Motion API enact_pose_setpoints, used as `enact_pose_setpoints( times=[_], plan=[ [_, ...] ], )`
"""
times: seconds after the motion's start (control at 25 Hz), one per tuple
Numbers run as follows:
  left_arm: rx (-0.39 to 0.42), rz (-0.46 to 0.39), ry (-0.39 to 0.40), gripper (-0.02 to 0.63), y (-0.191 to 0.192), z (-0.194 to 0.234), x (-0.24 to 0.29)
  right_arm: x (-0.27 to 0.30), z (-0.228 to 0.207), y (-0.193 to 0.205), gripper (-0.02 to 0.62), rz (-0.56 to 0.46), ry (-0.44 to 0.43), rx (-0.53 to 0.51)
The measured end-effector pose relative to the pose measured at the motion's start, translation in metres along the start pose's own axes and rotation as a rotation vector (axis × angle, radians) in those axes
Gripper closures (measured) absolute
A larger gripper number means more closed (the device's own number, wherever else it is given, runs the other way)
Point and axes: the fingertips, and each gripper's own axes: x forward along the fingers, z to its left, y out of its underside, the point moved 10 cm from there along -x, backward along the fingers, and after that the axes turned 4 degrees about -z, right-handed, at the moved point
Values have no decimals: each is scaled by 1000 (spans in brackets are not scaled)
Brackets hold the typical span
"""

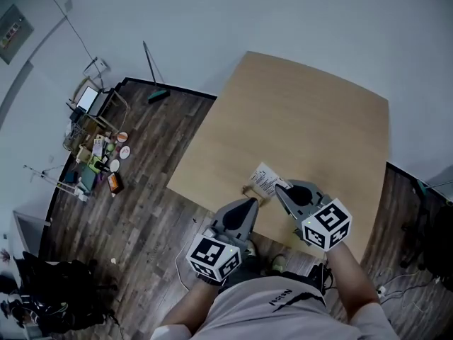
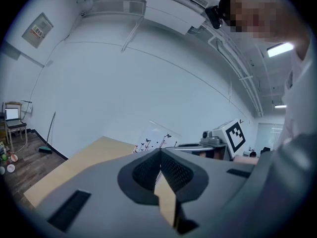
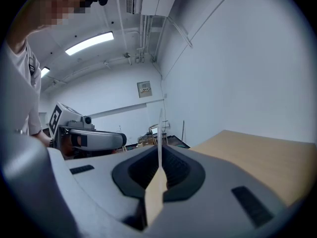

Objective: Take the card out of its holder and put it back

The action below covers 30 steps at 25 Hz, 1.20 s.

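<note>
A clear card (image 1: 265, 178) with dark butterfly print is pinched by one edge in my right gripper (image 1: 278, 188), which is shut on it. In the right gripper view the card (image 3: 160, 133) stands edge-on between the pads. My left gripper (image 1: 249, 202) is shut on the small wooden holder (image 1: 253, 192), which shows as a tan strip (image 2: 166, 202) between its jaws. From the left gripper view the card (image 2: 154, 139) is just ahead. Both grippers hang above the near edge of the table (image 1: 304, 112), tips close together. Whether the card's lower edge sits in the holder's slot is hidden.
The light wooden table top (image 2: 84, 162) stretches away from me towards a white wall. On the dark wood floor at the left are a chair with a laptop (image 1: 88, 99), a broom (image 1: 157, 94) and several small items (image 1: 99, 161). Cables lie by my feet (image 1: 396, 282).
</note>
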Motion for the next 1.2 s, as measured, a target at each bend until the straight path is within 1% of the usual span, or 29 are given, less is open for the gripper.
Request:
enact_pose_setpoints(
  times=[0.2,0.36,0.68,1.04,1.2],
  plan=[
    [26,-47,17,594,-19,-11,-8,-11,12,-26,569,-31,-9,-11],
    [86,-49,12,594,-31,-20,-12,-16,18,-37,569,-51,-17,-29],
    [47,-85,-5,594,-41,-26,-15,-22,24,-47,569,-58,-30,-35],
    [33,-80,-21,594,-39,-25,-14,-21,21,-44,569,-48,-32,-19],
    [31,-83,-45,594,-36,-19,-15,-17,18,-39,569,-40,-28,-12]
  ],
)
